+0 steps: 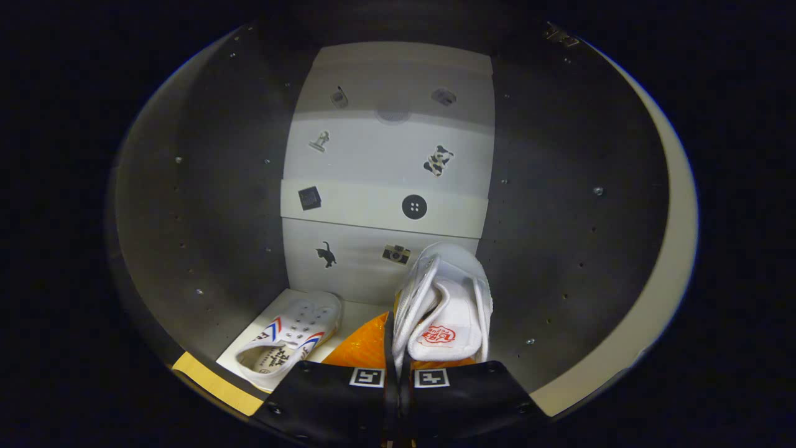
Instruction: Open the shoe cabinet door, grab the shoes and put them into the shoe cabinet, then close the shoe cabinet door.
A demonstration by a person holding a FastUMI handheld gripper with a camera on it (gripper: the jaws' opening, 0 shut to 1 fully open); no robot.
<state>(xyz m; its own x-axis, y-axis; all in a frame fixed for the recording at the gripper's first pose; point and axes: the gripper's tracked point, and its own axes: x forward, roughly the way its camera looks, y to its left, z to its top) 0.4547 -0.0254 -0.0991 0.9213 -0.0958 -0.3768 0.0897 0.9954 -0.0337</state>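
I am looking into the open shoe cabinet (205,205), which has dark side walls and a pale back panel (385,155) dotted with small stickers. My gripper (396,351) is shut on the side edge of a white shoe (444,305) with a red logo on its tongue. That shoe hangs tilted on its side just ahead of the fingers, close to the right wall, toe toward the back panel. A second white shoe (289,339) with red and blue stripes lies on the cabinet floor (360,314), left of the fingers.
The cabinet's right wall (559,218) is close to the held shoe. The floor's front lip (214,382) runs below the striped shoe. A strip of bare floor lies between the two shoes. A pale cabinet edge (668,249) curves at the far right.
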